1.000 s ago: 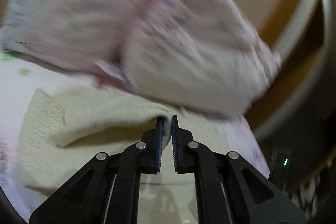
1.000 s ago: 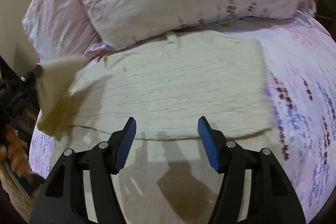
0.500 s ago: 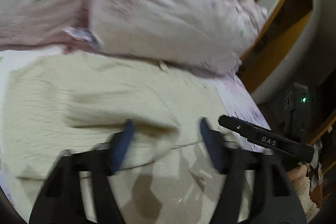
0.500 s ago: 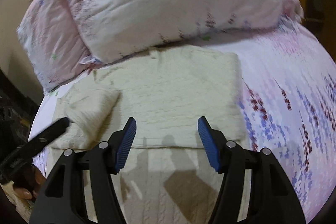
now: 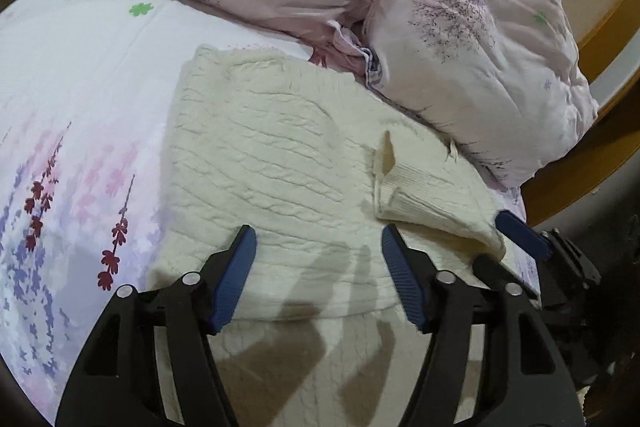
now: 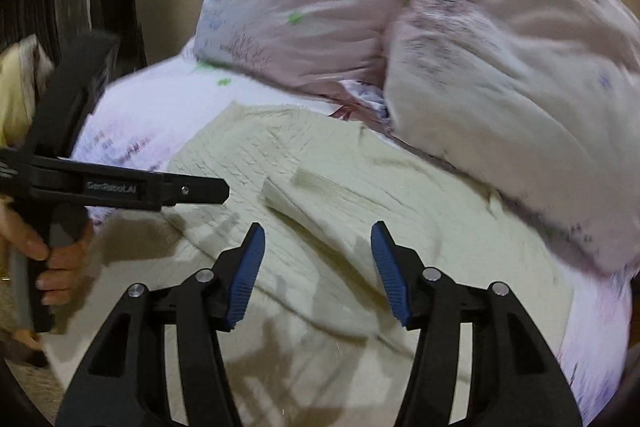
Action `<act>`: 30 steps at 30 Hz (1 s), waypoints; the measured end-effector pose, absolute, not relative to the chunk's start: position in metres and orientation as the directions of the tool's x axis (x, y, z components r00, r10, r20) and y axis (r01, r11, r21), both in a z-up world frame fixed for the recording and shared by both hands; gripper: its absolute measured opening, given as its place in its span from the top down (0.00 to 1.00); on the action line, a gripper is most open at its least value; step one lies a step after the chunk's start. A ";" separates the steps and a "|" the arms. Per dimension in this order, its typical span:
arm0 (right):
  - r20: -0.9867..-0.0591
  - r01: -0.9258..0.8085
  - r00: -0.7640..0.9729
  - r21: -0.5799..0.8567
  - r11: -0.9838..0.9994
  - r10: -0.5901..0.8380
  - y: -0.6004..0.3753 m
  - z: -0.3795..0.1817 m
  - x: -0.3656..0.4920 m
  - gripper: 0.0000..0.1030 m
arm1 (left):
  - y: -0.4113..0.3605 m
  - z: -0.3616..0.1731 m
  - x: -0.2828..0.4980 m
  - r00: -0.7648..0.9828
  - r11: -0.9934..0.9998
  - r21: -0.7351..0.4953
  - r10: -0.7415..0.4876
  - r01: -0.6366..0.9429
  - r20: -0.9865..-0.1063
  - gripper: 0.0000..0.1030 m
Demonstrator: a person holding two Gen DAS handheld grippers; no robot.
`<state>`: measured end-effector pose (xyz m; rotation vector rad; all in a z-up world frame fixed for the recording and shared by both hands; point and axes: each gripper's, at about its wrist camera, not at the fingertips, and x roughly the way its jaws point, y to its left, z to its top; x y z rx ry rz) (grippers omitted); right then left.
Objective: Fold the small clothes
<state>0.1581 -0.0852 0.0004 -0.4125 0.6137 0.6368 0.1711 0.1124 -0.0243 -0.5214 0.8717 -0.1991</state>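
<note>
Lying flat on the bed [image 5: 80, 75], the cream sweater [image 5: 260, 163] has one sleeve [image 5: 432, 199] folded across, toward 3 o'clock. Both the left gripper [image 5: 318, 267] and the right gripper [image 6: 318, 263] hang wide apart and hold nothing. I judge the folding about half done; the lower part is not yet folded.

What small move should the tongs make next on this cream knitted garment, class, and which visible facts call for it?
Probably close the right tongs on the folded-in sleeve to carry it across. Both the right and the left tongs are open and hold nothing, the cream knitted garment lies mostly flat on the floral bedsheet, and the sleeve sits directly ahead of the right tongs, its cuff slightly raised.
</note>
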 end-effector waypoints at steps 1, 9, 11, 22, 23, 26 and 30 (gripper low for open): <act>-0.649 -0.658 0.642 -0.193 0.728 0.408 -0.078 -0.004 0.160 0.47 | 0.112 -0.024 0.171 0.633 0.858 -0.512 -0.375 -0.040 -0.677 0.37; -0.691 -0.561 0.642 -0.127 0.818 0.333 -0.087 -0.024 0.198 0.95 | 0.109 -0.024 0.172 0.632 0.868 -0.496 -0.368 -0.030 -0.682 0.36; -0.662 -0.505 0.663 -0.051 0.862 0.349 -0.107 -0.013 0.200 0.95 | 0.109 -0.024 0.172 0.632 0.869 -0.494 -0.369 -0.026 -0.682 0.35; -0.643 -0.110 0.620 0.496 0.861 0.450 -0.271 -0.035 0.208 0.83 | 0.103 -0.023 0.172 0.629 0.880 -0.475 -0.372 0.006 -0.682 0.25; -0.646 -0.089 0.605 0.526 0.846 0.466 -0.278 -0.042 0.210 0.78 | 0.102 -0.023 0.172 0.628 0.882 -0.471 -0.370 0.007 -0.684 0.24; -0.638 -0.051 0.594 0.578 0.814 0.490 -0.291 -0.053 0.212 0.66 | 0.102 -0.023 0.170 0.626 0.880 -0.475 -0.374 0.007 -0.684 0.23; -0.621 -0.010 0.600 0.625 0.780 0.505 -0.306 -0.059 0.219 0.66 | 0.104 -0.023 0.167 0.622 0.872 -0.489 -0.385 0.005 -0.682 0.22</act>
